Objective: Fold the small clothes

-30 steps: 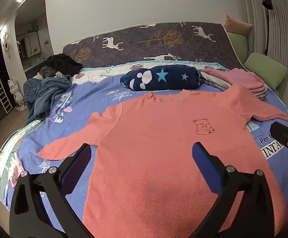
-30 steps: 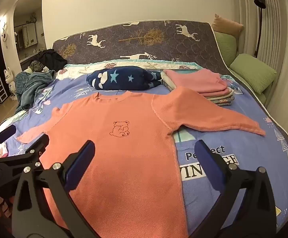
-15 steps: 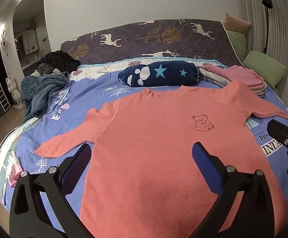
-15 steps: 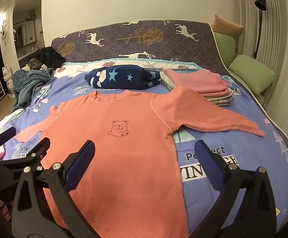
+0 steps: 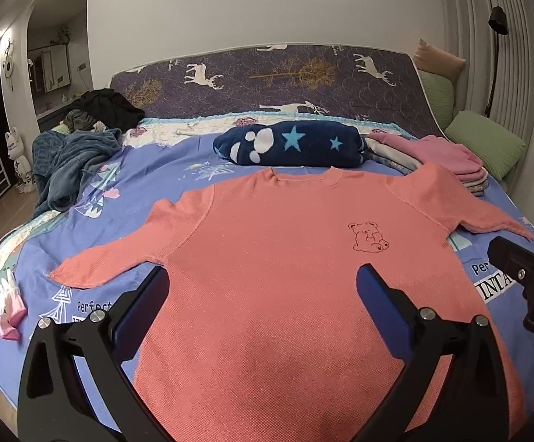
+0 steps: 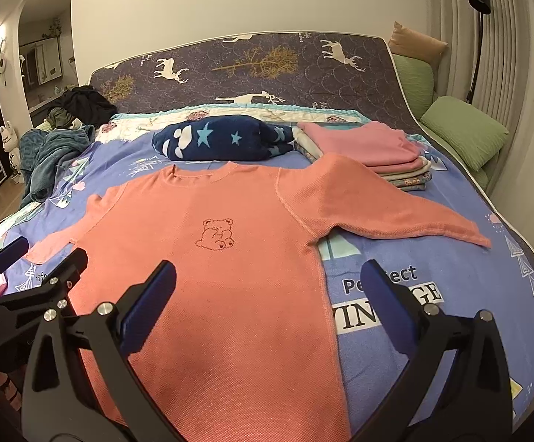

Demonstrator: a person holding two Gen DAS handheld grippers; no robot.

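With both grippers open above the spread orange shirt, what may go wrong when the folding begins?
1. The orange shirt's right sleeve lies against the folded pink stack; lifting it might disturb the pile.
2. The left gripper and right gripper hover close together and may collide.

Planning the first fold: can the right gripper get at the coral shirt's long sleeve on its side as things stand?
Probably yes. The right gripper is open and empty, and the coral knit long-sleeved shirt's right sleeve lies flat on the blue printed bedsheet with nothing on it. The folded pink clothes stack sits beyond the shoulder, clear of the cuff.
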